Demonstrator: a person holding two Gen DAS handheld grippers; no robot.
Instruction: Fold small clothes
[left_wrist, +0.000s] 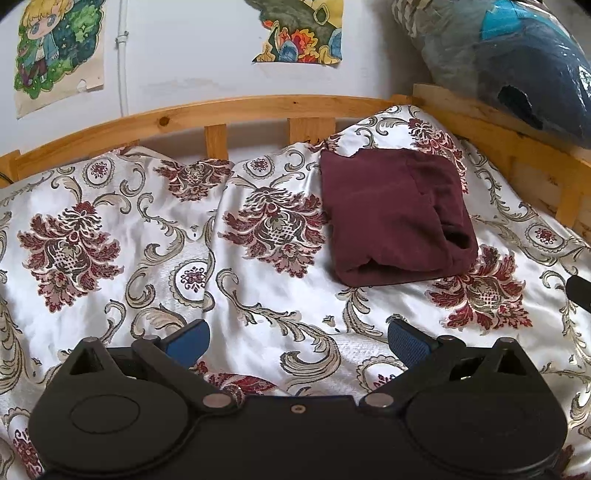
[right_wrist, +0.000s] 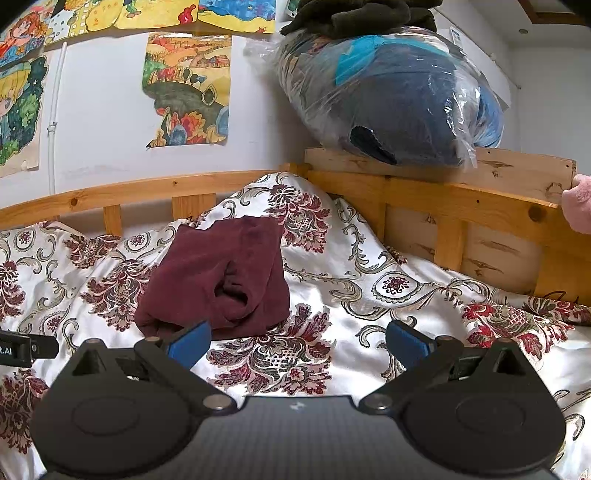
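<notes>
A dark maroon garment (left_wrist: 395, 218) lies folded into a thick square on the floral white bedspread (left_wrist: 147, 229), toward the far right of the bed. It also shows in the right wrist view (right_wrist: 218, 280), left of centre. My left gripper (left_wrist: 297, 339) is open and empty, hovering over the bedspread well short of the garment. My right gripper (right_wrist: 297, 341) is open and empty, just in front and to the right of the garment's near edge. Its left blue fingertip (right_wrist: 190, 343) overlaps that edge in the picture.
A wooden bed rail (left_wrist: 236, 107) runs along the back and right side (right_wrist: 461, 206). A plastic-wrapped bundle of dark and blue bedding (right_wrist: 391, 96) rests on the right rail. Drawings (right_wrist: 188, 88) hang on the white wall. Part of the other gripper (right_wrist: 22, 347) shows at the left edge.
</notes>
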